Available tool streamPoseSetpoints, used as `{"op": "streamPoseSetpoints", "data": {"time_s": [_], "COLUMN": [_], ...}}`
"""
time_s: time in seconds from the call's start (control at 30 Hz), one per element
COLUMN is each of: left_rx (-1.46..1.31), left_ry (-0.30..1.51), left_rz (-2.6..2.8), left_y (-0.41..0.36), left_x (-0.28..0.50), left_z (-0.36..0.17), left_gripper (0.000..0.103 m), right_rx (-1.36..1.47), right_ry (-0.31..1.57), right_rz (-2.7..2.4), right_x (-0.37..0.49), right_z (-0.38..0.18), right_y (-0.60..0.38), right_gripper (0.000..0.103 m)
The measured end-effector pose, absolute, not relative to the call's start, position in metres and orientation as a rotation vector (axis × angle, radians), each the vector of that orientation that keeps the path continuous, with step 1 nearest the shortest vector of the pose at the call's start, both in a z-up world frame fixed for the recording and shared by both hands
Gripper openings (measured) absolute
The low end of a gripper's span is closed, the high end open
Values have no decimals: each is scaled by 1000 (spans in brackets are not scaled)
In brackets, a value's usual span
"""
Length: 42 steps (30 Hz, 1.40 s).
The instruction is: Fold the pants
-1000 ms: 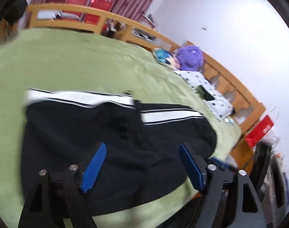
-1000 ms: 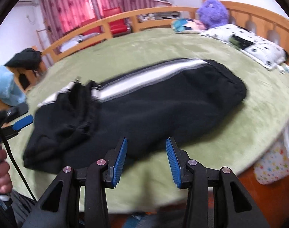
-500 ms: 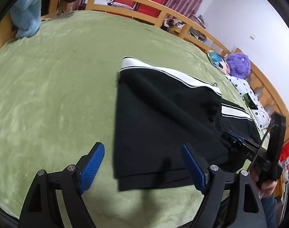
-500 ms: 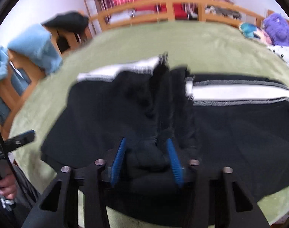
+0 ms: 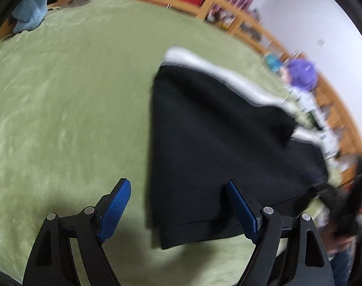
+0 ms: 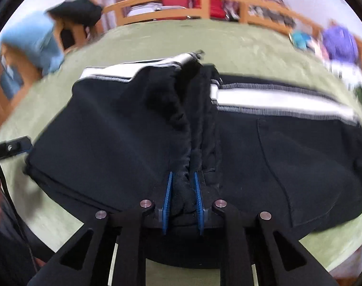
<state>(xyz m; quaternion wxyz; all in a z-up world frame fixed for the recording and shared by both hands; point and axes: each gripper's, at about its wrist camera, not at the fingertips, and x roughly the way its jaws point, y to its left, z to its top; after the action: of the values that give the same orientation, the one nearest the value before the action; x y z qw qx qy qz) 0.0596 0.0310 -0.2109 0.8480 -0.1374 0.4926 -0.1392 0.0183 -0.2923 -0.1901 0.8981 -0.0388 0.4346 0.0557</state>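
Bedroom with a big bed under a fuzzy green blanket (image 5: 62, 100), wooden rail (image 6: 204, 0) round the far side and a purple plush toy (image 5: 302, 72) off by the wall. The black pants (image 5: 216, 143) with the white side stripe lie flat on the blanket, partly folded over. Left gripper (image 5: 178, 205) hangs over the near corner of them, jaws spread wide, nothing pinched; one blue pad sits over bare blanket, the other over the cloth edge. Right gripper (image 6: 183, 197) has a bunched ridge of the pants between its pads, jaws just easing open, fabric still squeezed there.
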Motion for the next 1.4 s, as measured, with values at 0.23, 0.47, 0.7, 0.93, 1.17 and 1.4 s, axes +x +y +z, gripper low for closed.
{"op": "streamPoseSetpoints", "data": {"time_s": [0.23,0.47,0.7,0.93,1.17,1.4], "left_rx": [-314,-305,-273,-269,-320,-359], "left_ry": [1054,1055,1053,1074,1069,1057], "left_rz": [-336,-344,-324,-324,-323,-319], "left_y": [39,37,34,32,40,44], "left_x": [65,65,64,64,62,55], "left_z": [-218,-227,-224,-217,-218,-209], "left_gripper": [81,82,83,83,82,82], "right_rx": [-40,3,105,60,264,247], "right_ry": [743,911,931,988,1035,1017], "right_rz": [104,234,150,120,175,153], "right_x": [60,144,177,147,81,68], "right_z": [-142,-181,-193,-186,-194,-209], "right_y": [-302,-293,-323,-331,-352,-336], "right_gripper": [35,10,7,39,54,21]}}
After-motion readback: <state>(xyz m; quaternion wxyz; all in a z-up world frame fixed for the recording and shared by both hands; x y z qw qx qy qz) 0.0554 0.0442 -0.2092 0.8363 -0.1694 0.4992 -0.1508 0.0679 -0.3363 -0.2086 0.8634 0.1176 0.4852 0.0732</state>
